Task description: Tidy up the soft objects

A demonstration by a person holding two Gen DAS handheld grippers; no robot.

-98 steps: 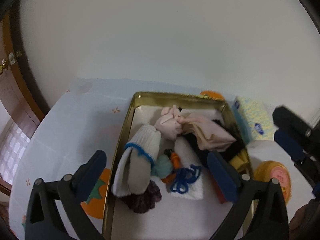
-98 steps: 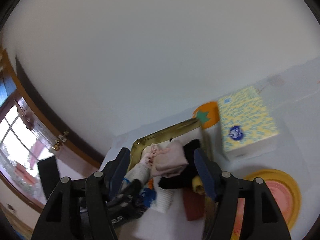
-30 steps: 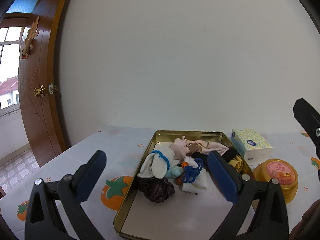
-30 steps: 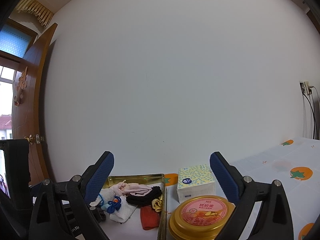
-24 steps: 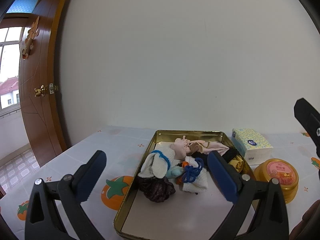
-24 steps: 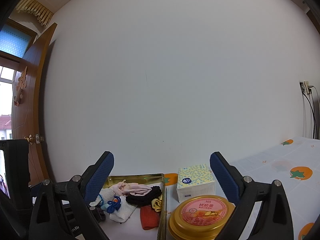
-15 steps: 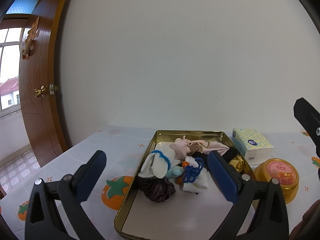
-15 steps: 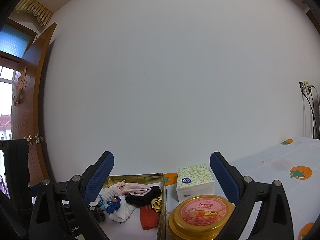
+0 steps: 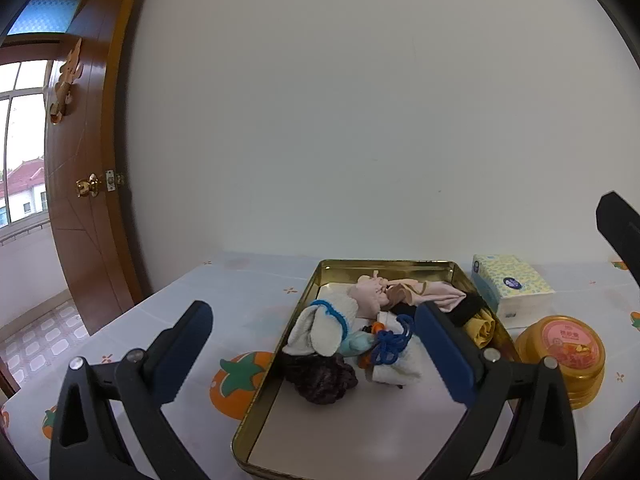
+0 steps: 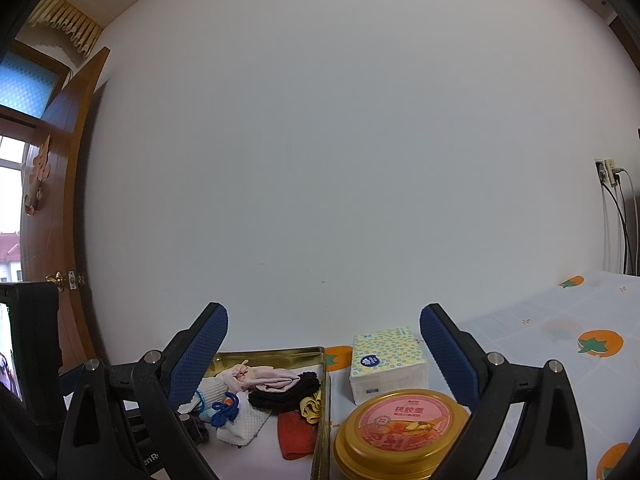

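A gold metal tray [image 9: 276, 384] holds a pile of soft items: a white sock with blue trim [image 9: 324, 328], a pink cloth [image 9: 370, 294], a dark purple bundle [image 9: 320, 376], a blue cord on a white cloth [image 9: 390, 346], black [image 9: 466, 308] and yellow [image 9: 482, 330] pieces. The tray [image 10: 322, 420] also shows in the right wrist view, with a red piece [image 10: 294, 436]. My left gripper [image 9: 316, 348] is open and empty, held back above the tray's near end. My right gripper [image 10: 324, 354] is open and empty, raised over the table.
A yellow-patterned tissue pack [image 9: 510, 286] and a round gold tin with a pink lid [image 9: 568, 356] stand right of the tray. The tablecloth [image 9: 224, 304] has orange fruit prints. A wooden door [image 9: 84, 184] stands left. A white wall is behind. Cables [image 10: 618, 216] hang at the right.
Since 3.3 s ago both grippers have pulled up and back from over the tray and opened wider views. Over the last second nothing has visibly moved.
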